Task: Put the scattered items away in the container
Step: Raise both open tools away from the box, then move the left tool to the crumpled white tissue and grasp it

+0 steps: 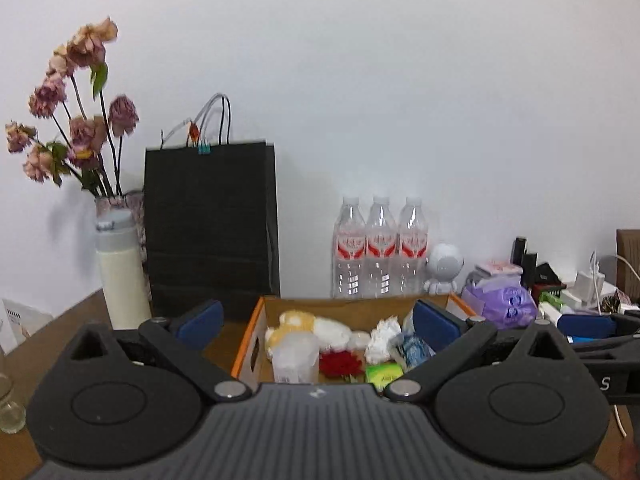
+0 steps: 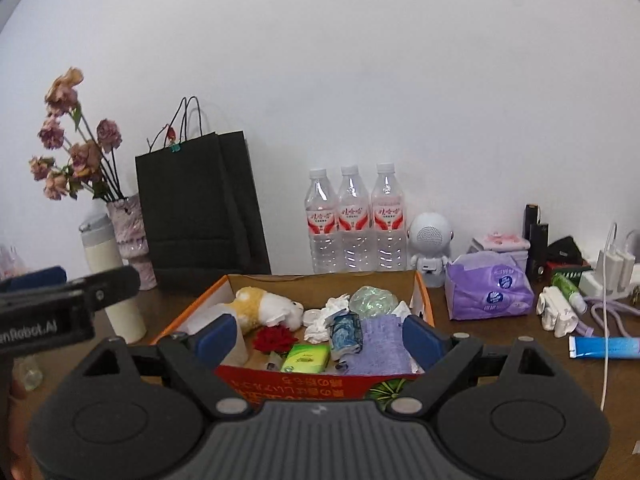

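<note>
Cardboard box (image 1: 256,336) is sitting on the table, framed by my left gripper (image 1: 316,322), fingers apart, gripping nothing. Right view: my right gripper (image 2: 320,336) is hovering spread-fingered over the box, 3 bottles (image 2: 354,220) behind.

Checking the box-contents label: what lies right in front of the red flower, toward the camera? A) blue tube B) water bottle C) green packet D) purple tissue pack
C: the green packet lies in the box just in front of the red flower.
</note>
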Available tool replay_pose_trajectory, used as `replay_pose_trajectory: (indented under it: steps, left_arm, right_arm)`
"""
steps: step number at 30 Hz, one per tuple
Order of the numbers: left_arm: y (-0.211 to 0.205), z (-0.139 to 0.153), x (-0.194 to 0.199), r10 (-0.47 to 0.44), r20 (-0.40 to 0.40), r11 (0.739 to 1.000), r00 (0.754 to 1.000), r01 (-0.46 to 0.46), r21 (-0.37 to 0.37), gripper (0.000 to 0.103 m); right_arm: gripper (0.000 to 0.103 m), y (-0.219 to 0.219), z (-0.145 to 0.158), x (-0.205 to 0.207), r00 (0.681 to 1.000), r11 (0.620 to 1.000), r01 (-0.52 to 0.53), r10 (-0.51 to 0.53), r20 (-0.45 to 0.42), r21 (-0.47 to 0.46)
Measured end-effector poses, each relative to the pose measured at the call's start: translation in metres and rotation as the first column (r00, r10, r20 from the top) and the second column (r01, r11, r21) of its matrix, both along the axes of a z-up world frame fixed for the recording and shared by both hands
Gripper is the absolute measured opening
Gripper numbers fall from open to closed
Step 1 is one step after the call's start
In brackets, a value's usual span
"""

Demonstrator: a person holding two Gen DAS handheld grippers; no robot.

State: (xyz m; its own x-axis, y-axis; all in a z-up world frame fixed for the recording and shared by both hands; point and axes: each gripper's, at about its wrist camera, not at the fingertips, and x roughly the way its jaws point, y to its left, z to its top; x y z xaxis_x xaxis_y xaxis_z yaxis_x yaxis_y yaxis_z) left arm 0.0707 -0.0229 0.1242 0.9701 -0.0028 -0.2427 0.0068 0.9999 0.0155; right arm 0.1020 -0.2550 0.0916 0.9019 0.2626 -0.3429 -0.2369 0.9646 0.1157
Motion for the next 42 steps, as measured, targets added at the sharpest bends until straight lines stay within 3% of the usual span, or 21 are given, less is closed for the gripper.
replay_pose_trajectory:
  steps: [5, 9, 12, 14, 16, 18, 20, 24, 28, 32, 38, 40, 41, 42]
  left_arm:
    - [0.002, -0.021, -0.021, 0.021, -0.063, 0.999, 0.998, -0.018, 0.048, 0.103]
    - [0.011, -0.053, -0.069, -0.008, -0.208, 1.000, 0.978, 0.010, 0.009, 0.103]
    - [0.020, -0.068, -0.130, -0.053, -0.198, 0.998, 0.979, 0.046, -0.040, 0.103]
    - [0.025, -0.078, -0.177, -0.034, -0.148, 0.998, 0.988, 0.025, -0.060, 0.103]
    - [0.023, -0.088, -0.210, 0.029, -0.137, 0.998, 0.990, -0.035, -0.044, 0.103]
    - [0.019, -0.095, -0.225, 0.002, -0.156, 1.000, 0.988, -0.005, -0.021, 0.103]
    - [0.015, -0.093, -0.218, -0.036, -0.188, 0.999, 0.981, 0.035, -0.009, 0.103]
    - [0.003, -0.083, -0.181, -0.102, -0.143, 0.995, 0.984, 0.100, -0.026, 0.102]
    - [-0.016, -0.087, -0.149, -0.201, -0.159, 0.979, 0.967, 0.201, -0.013, 0.096]
    - [-0.032, -0.096, -0.113, -0.269, -0.184, 0.963, 0.945, 0.270, -0.024, 0.091]
    - [-0.054, -0.106, -0.035, -0.318, -0.259, 0.947, 0.912, 0.320, -0.036, 0.078]
    - [-0.065, -0.109, -0.008, -0.331, -0.294, 0.942, 0.897, 0.330, -0.056, 0.073]
    - [-0.073, -0.111, 0.004, -0.345, -0.309, 0.937, 0.886, 0.345, -0.056, 0.073]
    - [-0.081, -0.113, 0.014, -0.353, -0.321, 0.932, 0.879, 0.359, -0.042, 0.073]
  right_arm:
    - [0.090, -0.012, -0.011, -0.015, 0.999, 0.999, 0.018, -0.017, -0.028, 0.043]
    - [0.090, -0.031, -0.039, -0.067, 0.998, 0.997, 0.011, -0.006, -0.066, 0.075]
    - [0.090, -0.039, -0.059, -0.120, 0.998, 1.000, 0.015, -0.013, -0.059, 0.026]
    - [0.090, -0.047, -0.068, -0.161, 0.999, 1.000, 0.013, -0.012, -0.041, 0.008]
    - [0.091, -0.057, -0.075, -0.196, 0.999, 1.000, 0.015, -0.014, -0.044, 0.017]
    - [0.091, -0.065, -0.079, -0.217, 0.999, 0.999, 0.017, -0.015, -0.047, 0.035]
    - [0.091, -0.069, -0.079, -0.219, 0.998, 0.999, 0.035, -0.033, -0.055, 0.032]
    - [0.087, -0.076, -0.079, -0.171, 0.993, 0.995, 0.092, -0.094, -0.078, -0.030]
    - [0.070, -0.077, -0.085, -0.096, 0.981, 0.986, 0.128, -0.142, -0.133, -0.107]
    - [0.034, -0.073, -0.104, -0.024, 0.966, 0.985, 0.114, -0.141, -0.215, -0.133]
    - [0.027, -0.069, -0.117, 0.028, 0.958, 0.988, 0.053, -0.092, -0.271, -0.147]
    - [0.020, -0.067, -0.119, 0.034, 0.962, 0.986, 0.030, -0.073, -0.265, -0.163]
    - [0.010, -0.067, -0.118, 0.036, 0.962, 0.984, 0.029, -0.075, -0.262, -0.175]
    - [0.010, -0.069, -0.118, 0.037, 0.961, 0.983, 0.038, -0.085, -0.263, -0.180]
